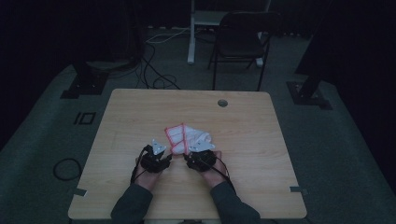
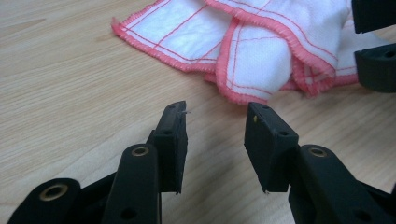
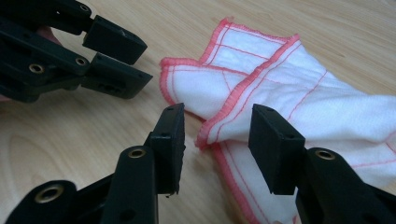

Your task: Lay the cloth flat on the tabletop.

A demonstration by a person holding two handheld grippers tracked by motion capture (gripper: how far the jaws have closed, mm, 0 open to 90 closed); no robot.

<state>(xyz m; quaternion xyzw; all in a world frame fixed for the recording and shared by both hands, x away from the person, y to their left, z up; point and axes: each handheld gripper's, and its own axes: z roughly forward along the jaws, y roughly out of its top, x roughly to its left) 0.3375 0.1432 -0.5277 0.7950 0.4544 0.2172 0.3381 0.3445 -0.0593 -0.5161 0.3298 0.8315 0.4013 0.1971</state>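
A white cloth with red stitched edging (image 1: 187, 136) is seen lying crumpled on the bench (image 1: 140, 116), just beyond both tools. The right hand-held gripper (image 3: 215, 135) is held apart over a folded hem, nothing pinched. The left hand-held gripper (image 2: 215, 126) is parted too, empty, just short of the cloth's near edge, so the right is judged nearer.

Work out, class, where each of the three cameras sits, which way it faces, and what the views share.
High view: above the person's side, facing forward and down on the table; sleeves, hands, left gripper, right gripper.
Left gripper view: on the left gripper, looking along its open jaws at the cloth.
Right gripper view: on the right gripper, jaws open before the cloth.
Shared: each gripper view shows the cloth and the other gripper.
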